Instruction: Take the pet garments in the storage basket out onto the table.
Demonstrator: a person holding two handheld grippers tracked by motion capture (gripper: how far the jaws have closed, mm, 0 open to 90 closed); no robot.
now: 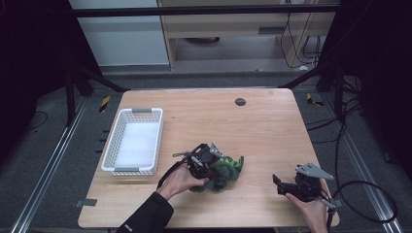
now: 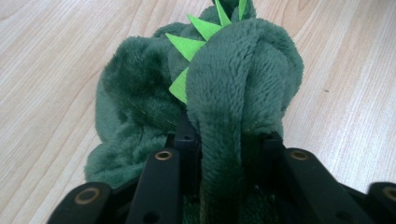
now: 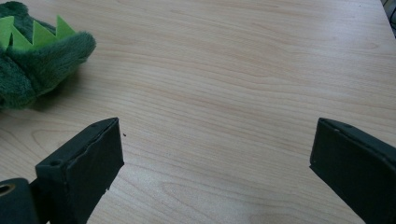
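Basket [image 1: 132,141] sits at the left of the table [image 1: 272,126], white, open-topped, nothing in it that I can see. Moving right, I've got the left gripper [image 1: 203,164] down on the green plush toy [image 1: 224,170], which lies near the middle of the table, toward the near edge, well apart from the basket. From the left gripper view, a thick roll of the plush [image 2: 224,116] runs straight down between the two black jaws; they stand only partly apart, with the fur filling the gap, so I read that as a grip on the fabric, though I can't make out how hard the pads press. Bright green felt spikes [image 2: 189,44] run along its back.

It looks light and floppy to me, all pile and stuffing, nothing stiff or fragile. It should squash rather than slip, but a thin pinch of fur could pull free, so I'd take a fat fold of the body, not a spike or a limb.

Farther right, near the near-right corner, the right gripper [image 1: 290,187] rests low over bare wood, jaws spread wide, holding nothing, with the toy [image 3: 32,60] off to its left.
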